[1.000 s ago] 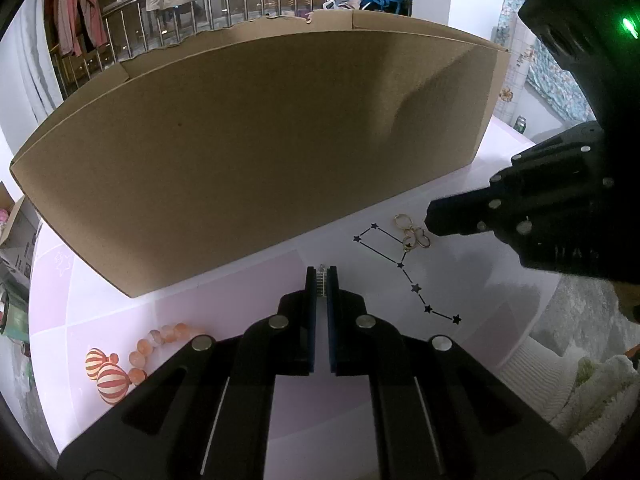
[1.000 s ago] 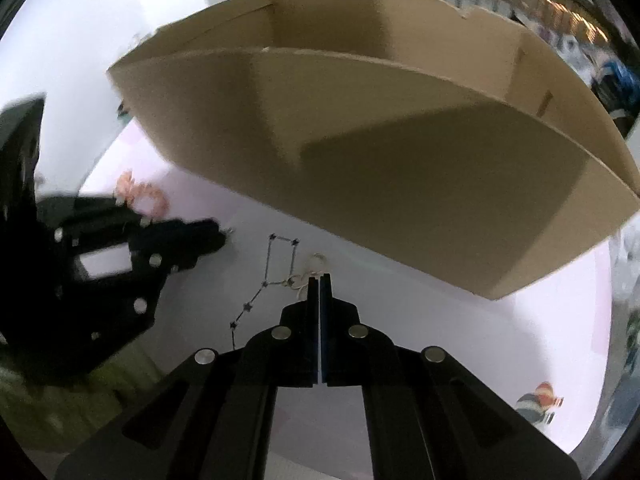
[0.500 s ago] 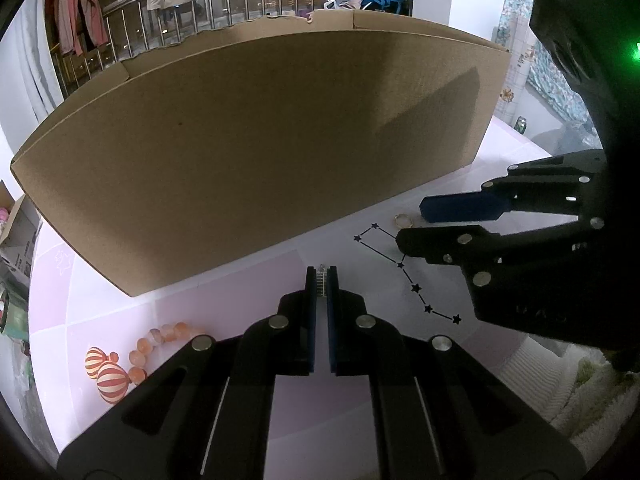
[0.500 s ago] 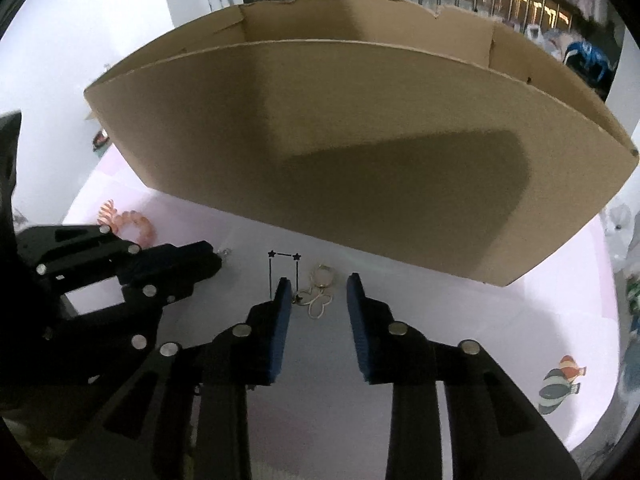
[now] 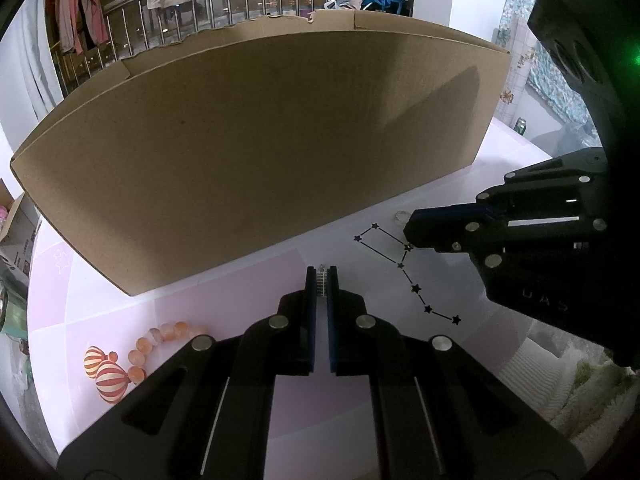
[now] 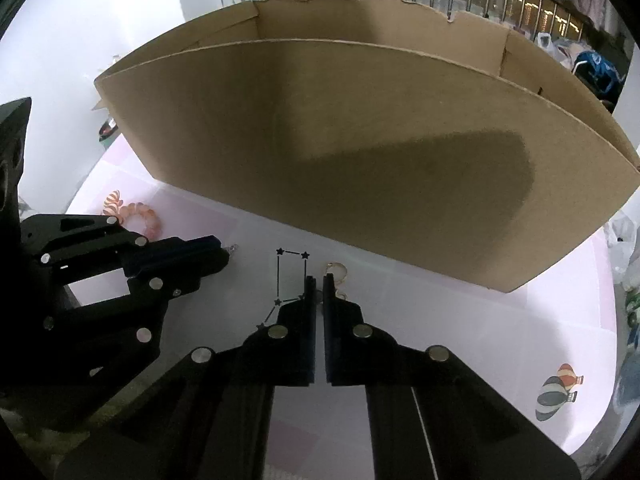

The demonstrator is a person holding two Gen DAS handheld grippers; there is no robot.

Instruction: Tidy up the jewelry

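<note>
Right gripper (image 6: 319, 284) has its jaws together on the gold earring (image 6: 338, 276) at its tips, just before the cardboard box (image 6: 360, 152); left gripper (image 5: 321, 280) pinches a small silver piece (image 5: 321, 278). Next comes lifting into the box, I judge.

My left camera sits just behind my left claw (image 5: 321, 280), looking steeply down along it at the pale worktop (image 5: 224, 312) from close by, facing the cardboard box (image 5: 256, 152). My right camera does likewise behind my right claw (image 6: 319, 286). Both views share the box wall, the printed star pattern (image 5: 404, 268), and each shows the other claw at its edge.
</note>
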